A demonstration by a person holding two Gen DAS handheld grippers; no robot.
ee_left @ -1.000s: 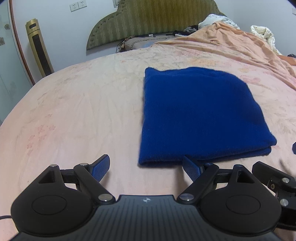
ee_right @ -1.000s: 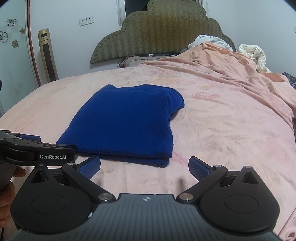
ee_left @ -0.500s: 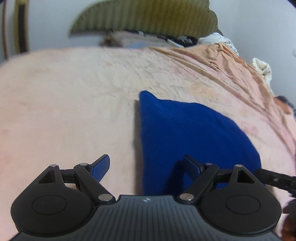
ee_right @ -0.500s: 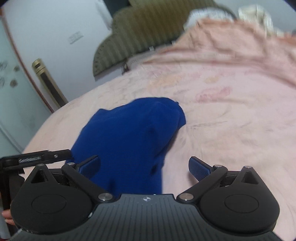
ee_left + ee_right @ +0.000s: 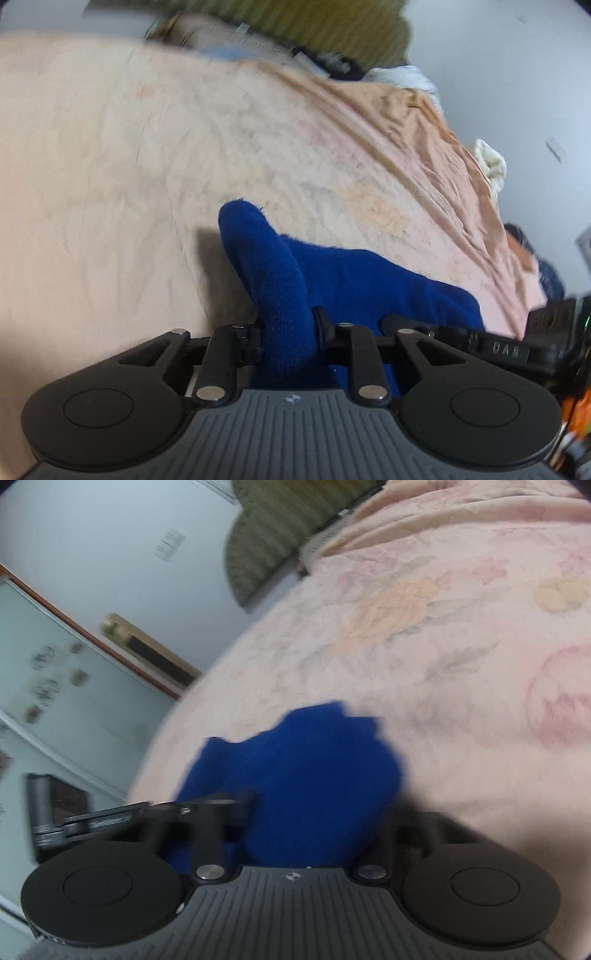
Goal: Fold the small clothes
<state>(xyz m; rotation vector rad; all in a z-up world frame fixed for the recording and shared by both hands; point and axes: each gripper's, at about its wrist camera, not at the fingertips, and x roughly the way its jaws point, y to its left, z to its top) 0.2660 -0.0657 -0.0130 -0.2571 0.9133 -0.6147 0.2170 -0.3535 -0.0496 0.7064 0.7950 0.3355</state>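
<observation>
A folded dark blue knit garment [image 5: 351,280] lies bunched on the pink bed sheet [image 5: 110,147]. My left gripper [image 5: 288,332] is shut on the blue garment's near left edge, and a fold of cloth rises between its fingers. In the right wrist view the same blue garment [image 5: 314,768] fills the space between the fingers of my right gripper [image 5: 317,819], which has closed on its near right edge; this view is blurred. The other gripper shows at the edge of each view [image 5: 498,347] [image 5: 92,819].
The bed sheet [image 5: 443,627] spreads wide around the garment. A peach quilt [image 5: 424,122] lies rumpled at the far right. A green headboard [image 5: 280,520] and pillows stand at the far end. The wall and a wardrobe [image 5: 55,686] are on the left.
Both grippers moved forward onto the garment's near edge and went from open to shut on it. The cloth is bunched and lifted at the front.
</observation>
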